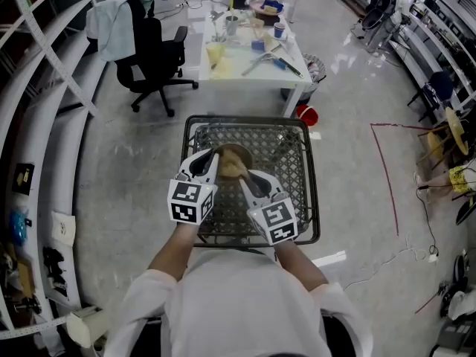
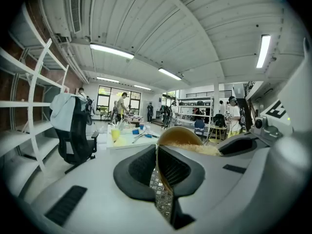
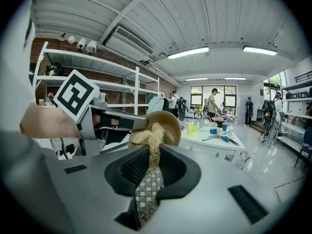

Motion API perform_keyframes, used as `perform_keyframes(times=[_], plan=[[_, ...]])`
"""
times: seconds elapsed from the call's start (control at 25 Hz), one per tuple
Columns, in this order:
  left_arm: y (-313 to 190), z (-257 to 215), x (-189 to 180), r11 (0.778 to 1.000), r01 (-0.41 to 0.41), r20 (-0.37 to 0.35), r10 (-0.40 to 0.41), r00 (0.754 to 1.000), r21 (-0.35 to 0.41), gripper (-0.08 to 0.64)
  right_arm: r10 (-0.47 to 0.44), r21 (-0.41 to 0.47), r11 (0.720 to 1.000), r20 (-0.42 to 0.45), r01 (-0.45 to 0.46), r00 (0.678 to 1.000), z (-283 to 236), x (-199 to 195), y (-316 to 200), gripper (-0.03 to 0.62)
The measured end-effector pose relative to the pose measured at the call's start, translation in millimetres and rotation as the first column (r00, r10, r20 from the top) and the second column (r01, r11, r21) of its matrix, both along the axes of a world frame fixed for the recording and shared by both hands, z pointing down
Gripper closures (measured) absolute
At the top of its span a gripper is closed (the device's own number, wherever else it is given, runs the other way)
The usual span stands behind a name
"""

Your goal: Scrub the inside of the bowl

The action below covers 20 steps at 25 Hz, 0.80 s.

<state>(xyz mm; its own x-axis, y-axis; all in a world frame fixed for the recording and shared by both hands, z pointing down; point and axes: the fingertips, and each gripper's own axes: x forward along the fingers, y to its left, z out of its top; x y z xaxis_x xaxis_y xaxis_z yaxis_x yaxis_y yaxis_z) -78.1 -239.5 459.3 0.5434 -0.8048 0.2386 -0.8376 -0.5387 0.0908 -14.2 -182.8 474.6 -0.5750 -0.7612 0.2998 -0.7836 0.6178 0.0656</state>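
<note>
At the far left of the head view a black swivel office chair (image 1: 152, 50) stands on the grey floor, well apart from the work. Nearer the middle, the left gripper (image 1: 215, 157) is held over a black wire-mesh basket (image 1: 311, 199). Its jaws are nearly together, pinching the thin rim of a tan, round, smooth-walled bowl (image 1: 236, 157). The left gripper view shows that rim running as a narrow edge straight down between the two pads.

The bowl hangs in the air above the mesh, just past the left gripper's tips and between the two grippers. It is tipped onto its side. Its mouth faces the right gripper and back toward the person, and its rounded underside faces away toward the white table (image 1: 245, 69) beyond the basket. Being round, it shows no long axis.

Inside the mouth sits a pale yellow, stringy fibre scrubber (image 3: 152, 139), bunched against the inner wall. A narrower tail of it runs lengthwise back into the right gripper (image 1: 243, 177). That gripper's jaws are clamped narrowly on the tail, and its tips sit just beside the bowl's lower rim.
</note>
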Motion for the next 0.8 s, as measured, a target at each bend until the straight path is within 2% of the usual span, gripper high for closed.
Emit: perform_keyframes(times=[0.24, 0.44, 0.6, 0.8], plan=[[4, 4, 0, 1.0, -0.001, 0.004, 0.001, 1.0, -0.005, 0.515, 0.049, 0.034, 0.998, -0.014, -0.049, 0.999, -14, 16, -15, 0.523], [-4, 3, -8, 0.999, 0.031, -0.009, -0.032, 0.999, -0.008, 0.515, 0.073, 0.003, 0.997, -0.009, -0.073, 0.997, -4, 32, -7, 0.523], [-8, 2, -14, 0.999, 0.045, -0.011, -0.045, 0.999, -0.007, 0.515, 0.053, -0.032, 0.998, 0.002, -0.053, 0.999, 6, 26, 3, 0.523], [-5, 3, -4, 1.0, 0.02, -0.01, -0.02, 1.0, -0.008, 0.515, -0.008, -0.044, 0.999, -0.003, 0.008, 1.0, 8, 3, 6, 0.523]])
